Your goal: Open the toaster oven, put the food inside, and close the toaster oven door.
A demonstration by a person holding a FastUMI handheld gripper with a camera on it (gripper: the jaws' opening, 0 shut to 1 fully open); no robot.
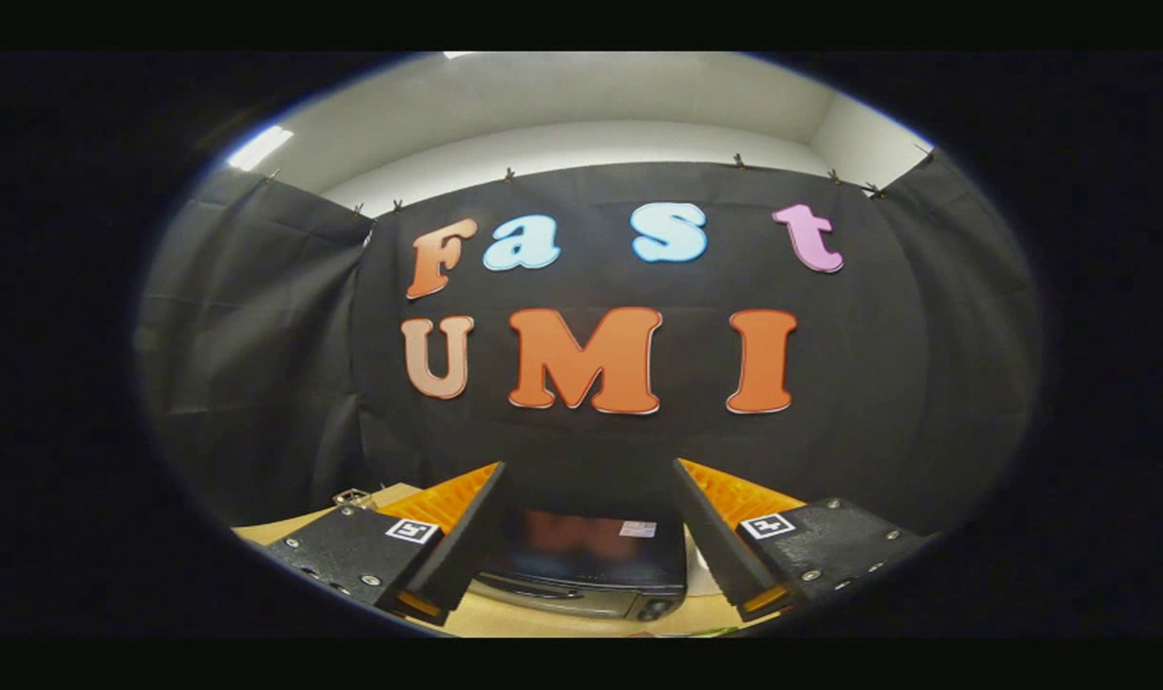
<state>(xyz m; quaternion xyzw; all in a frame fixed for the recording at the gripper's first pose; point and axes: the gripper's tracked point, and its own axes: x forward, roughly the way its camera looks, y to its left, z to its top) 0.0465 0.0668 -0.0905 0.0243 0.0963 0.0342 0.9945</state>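
The gripper (586,489) is spread wide and holds nothing; its fingers (467,546) each carry a small square marker tag, a pattern and not readable writing. Between and below the fingers, on the pale wooden surface (543,623), sits the toaster oven (581,565), seen from above and in front, its door shut. A handle bar (529,591) runs along the upper front edge, with a knob (653,607) to its right. The oven looks like a rigid metal box with a smooth, glossy top, heavy enough to stay put; the door probably swings on a hinge, so the handle bar is the place to hook or pinch. A small sticker (637,529) lies on its top, too blurred to read. A small metal object (352,496) sits farther left.
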